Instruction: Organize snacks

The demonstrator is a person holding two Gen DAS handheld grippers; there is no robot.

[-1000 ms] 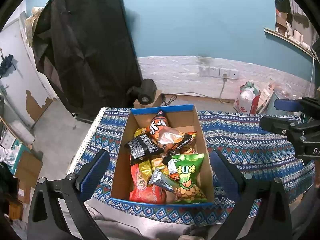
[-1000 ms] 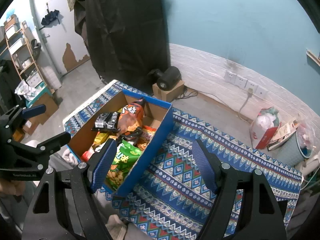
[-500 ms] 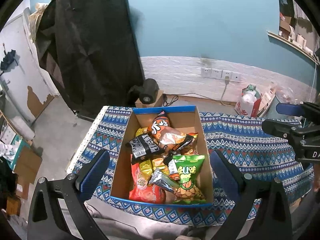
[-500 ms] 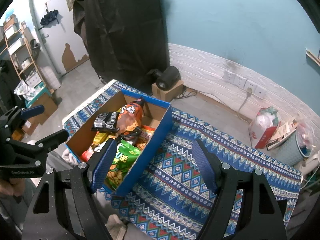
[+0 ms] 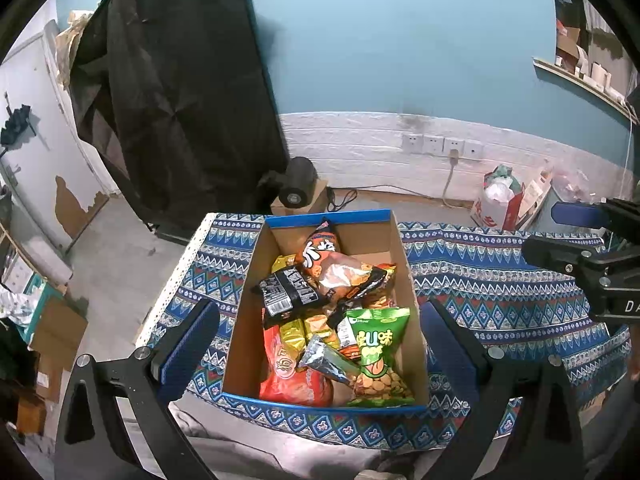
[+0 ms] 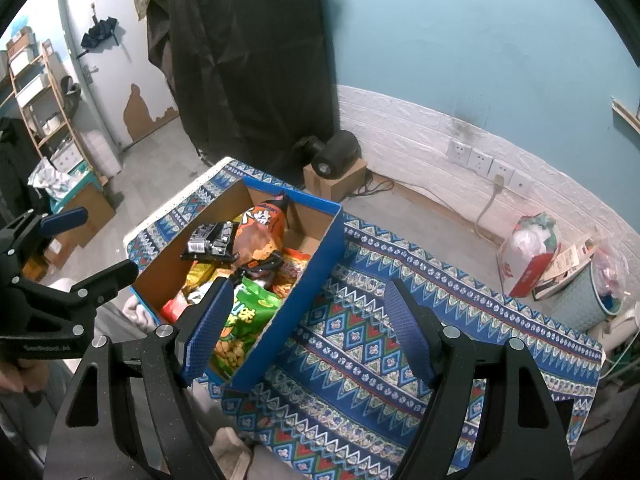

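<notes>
Left wrist view: left gripper spread above the box (lower snack packets buried); right gripper spread.

A lived-in home room: peeling door, cluttered shelf rack, wall sockets.

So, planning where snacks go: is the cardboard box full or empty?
Mostly full. In the cardboard box, snack bags pile across the floor, the green bag near the front; only the far end shows bare cardboard.

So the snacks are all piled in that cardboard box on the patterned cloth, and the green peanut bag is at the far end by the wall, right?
Not quite: the green peanut bag lies at the box's near end, as the left wrist view shows. The rest holds.
</notes>
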